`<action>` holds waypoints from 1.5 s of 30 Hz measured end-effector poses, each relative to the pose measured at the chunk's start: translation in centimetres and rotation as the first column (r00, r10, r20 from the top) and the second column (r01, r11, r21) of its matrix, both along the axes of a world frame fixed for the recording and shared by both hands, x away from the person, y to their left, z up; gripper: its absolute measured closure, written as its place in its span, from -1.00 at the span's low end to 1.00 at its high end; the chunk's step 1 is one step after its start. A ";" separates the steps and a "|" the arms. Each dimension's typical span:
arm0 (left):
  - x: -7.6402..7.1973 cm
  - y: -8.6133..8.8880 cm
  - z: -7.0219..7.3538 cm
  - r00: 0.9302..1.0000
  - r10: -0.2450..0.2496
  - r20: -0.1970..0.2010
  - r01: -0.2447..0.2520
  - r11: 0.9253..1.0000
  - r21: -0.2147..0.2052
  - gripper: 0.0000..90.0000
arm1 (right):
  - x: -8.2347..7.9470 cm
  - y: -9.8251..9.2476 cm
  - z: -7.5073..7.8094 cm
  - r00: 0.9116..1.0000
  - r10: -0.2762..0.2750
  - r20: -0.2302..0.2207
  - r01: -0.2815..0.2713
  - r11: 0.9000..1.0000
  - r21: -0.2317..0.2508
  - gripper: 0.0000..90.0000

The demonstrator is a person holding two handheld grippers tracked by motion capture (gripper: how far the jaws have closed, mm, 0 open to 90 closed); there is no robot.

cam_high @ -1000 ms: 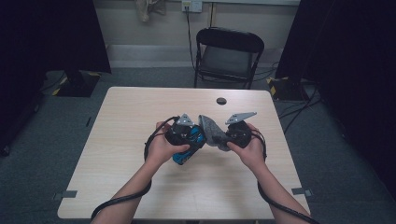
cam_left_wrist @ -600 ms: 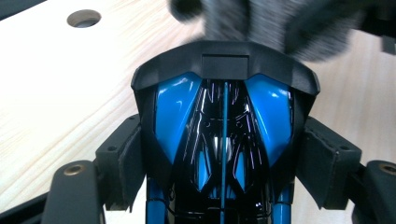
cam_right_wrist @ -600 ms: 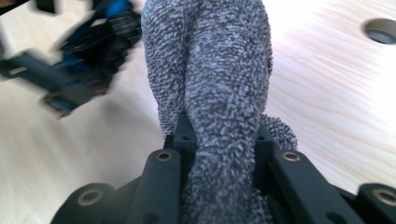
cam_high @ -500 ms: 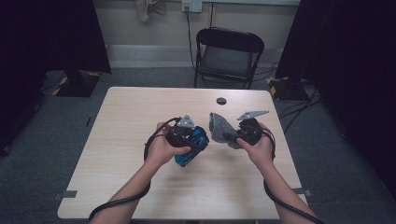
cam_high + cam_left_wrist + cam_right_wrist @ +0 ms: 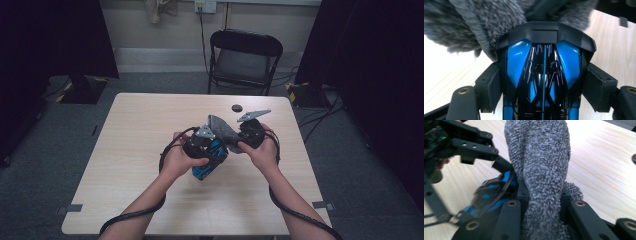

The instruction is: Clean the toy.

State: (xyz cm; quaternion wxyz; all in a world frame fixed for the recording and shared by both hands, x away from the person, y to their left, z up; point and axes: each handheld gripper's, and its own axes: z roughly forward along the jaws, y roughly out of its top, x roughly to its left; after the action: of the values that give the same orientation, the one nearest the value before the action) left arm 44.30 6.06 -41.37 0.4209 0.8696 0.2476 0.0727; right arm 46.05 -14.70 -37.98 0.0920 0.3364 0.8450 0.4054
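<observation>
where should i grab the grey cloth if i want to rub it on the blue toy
Grip the grey cloth across its bunched middle, coming from the side away from the blue toy, as the right hand-held gripper does; the loose fuzzy end then drapes free over the toy's glossy shell.

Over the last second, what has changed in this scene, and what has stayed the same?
The right gripper, shut on the grey cloth, drew away to the right, then returned against the blue and black toy car. The left gripper kept holding the car; the small black disc stayed put.
</observation>
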 end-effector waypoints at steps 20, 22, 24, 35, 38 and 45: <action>1.1 2.3 -0.2 0.995 0.098 0.015 -0.098 0.995 0.032 -0.43 | -1.6 -0.1 -0.3 0.999 0.053 -0.010 -0.053 0.998 0.036 0.62; 1.1 2.5 -0.2 0.995 0.101 0.010 -0.101 0.994 0.030 -0.43 | -1.7 -0.2 -0.3 0.998 0.056 -0.010 -0.056 0.998 0.037 0.62; 1.1 2.6 -0.2 0.995 0.102 0.009 -0.103 0.994 0.025 -0.43 | -1.9 -0.4 -0.4 0.998 0.057 -0.011 -0.056 0.998 0.031 0.62; 0.2 1.7 1.1 0.999 0.033 0.009 -0.033 0.999 -0.010 -0.43 | 0.0 -0.8 0.2 0.999 -0.038 -0.005 0.038 0.998 0.053 0.62; 0.1 1.4 1.0 1.000 0.026 0.005 -0.026 1.000 -0.014 -0.43 | 0.2 -0.1 0.4 1.000 -0.029 -0.006 0.030 0.998 0.048 0.62; 0.7 2.0 0.3 0.998 0.061 0.004 -0.061 0.998 0.017 -0.43 | -0.2 1.1 0.4 1.000 0.024 -0.009 -0.024 0.998 0.058 0.62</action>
State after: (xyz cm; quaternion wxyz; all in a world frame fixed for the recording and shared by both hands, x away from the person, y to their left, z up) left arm 44.97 8.06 -41.04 0.4115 0.8651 0.2728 0.0891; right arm 45.87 -13.61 -37.55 0.0734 0.3307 0.8374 0.4290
